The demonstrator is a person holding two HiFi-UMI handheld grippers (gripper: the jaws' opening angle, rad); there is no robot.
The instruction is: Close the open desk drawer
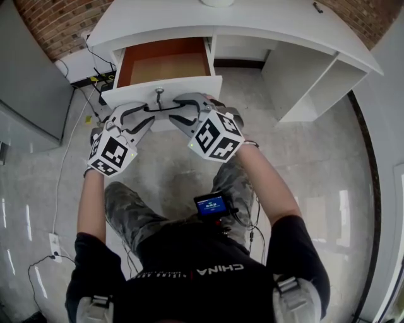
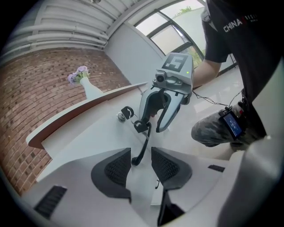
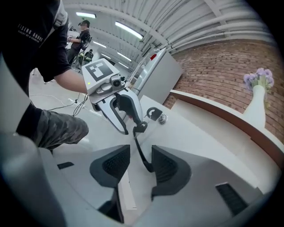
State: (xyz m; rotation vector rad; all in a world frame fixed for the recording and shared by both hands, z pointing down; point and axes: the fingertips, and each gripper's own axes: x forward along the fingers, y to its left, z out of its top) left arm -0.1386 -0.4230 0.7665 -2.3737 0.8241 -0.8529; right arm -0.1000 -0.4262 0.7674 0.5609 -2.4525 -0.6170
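Observation:
The white desk's drawer (image 1: 126,94) stands pulled out and shows its orange-brown inside (image 1: 164,62). A thin black handle (image 1: 161,108) runs across the drawer front, under a key in its lock (image 1: 159,92). My left gripper (image 1: 146,111) and right gripper (image 1: 180,105) meet at that handle from either side. In the left gripper view the handle (image 2: 143,146) runs between the open jaws of my left gripper (image 2: 141,166), with a gap at each pad. In the right gripper view the handle (image 3: 141,148) lies between the open jaws of my right gripper (image 3: 141,165), close to one pad.
The desk top (image 1: 252,19) carries a white vase of purple flowers (image 3: 256,102). An open white compartment (image 1: 303,82) sits to the drawer's right. Cables and a power strip (image 1: 95,81) lie on the floor at left, beside a grey cabinet (image 1: 31,88). The person's knees are just behind the grippers.

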